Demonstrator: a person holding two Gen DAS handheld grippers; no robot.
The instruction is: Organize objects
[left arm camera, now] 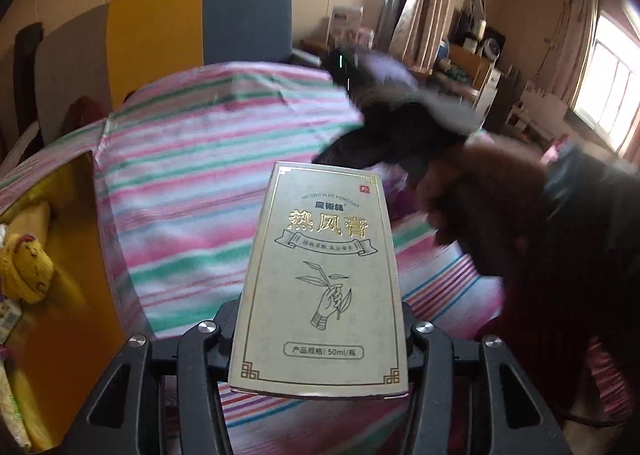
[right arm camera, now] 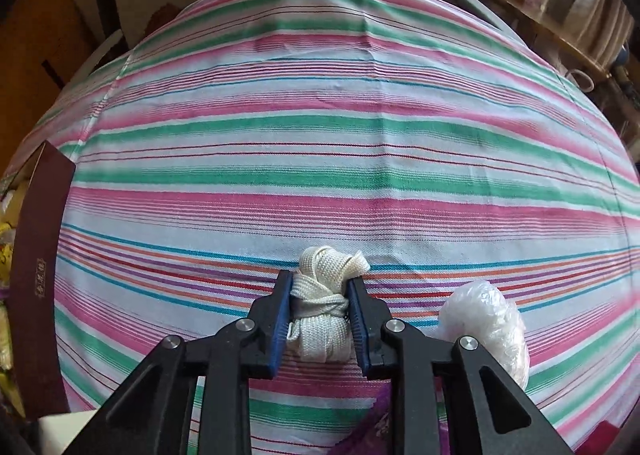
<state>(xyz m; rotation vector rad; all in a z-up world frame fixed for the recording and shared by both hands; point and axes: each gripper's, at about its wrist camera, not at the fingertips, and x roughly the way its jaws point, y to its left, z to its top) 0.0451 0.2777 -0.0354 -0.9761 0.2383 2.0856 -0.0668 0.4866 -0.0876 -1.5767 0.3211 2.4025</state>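
My left gripper (left arm camera: 320, 335) is shut on a pale flat box with gold Chinese lettering (left arm camera: 320, 279), held lengthwise above the striped tablecloth (left arm camera: 192, 159). The box hides the fingertips. My right gripper (right arm camera: 320, 315) is shut on a knotted bundle of white woven strap (right arm camera: 324, 303), low over the striped cloth (right arm camera: 320, 135). In the left wrist view the right gripper and the hand holding it (left arm camera: 440, 159) appear as a dark blur to the right of the box.
An open yellow-lined box (left arm camera: 60, 295) at the left holds a yellow plush toy (left arm camera: 24, 263) and other items; its dark brown wall (right arm camera: 36, 275) shows in the right wrist view. A crumpled clear plastic bag (right arm camera: 488, 323) lies right of the strap bundle. A chair stands beyond the table.
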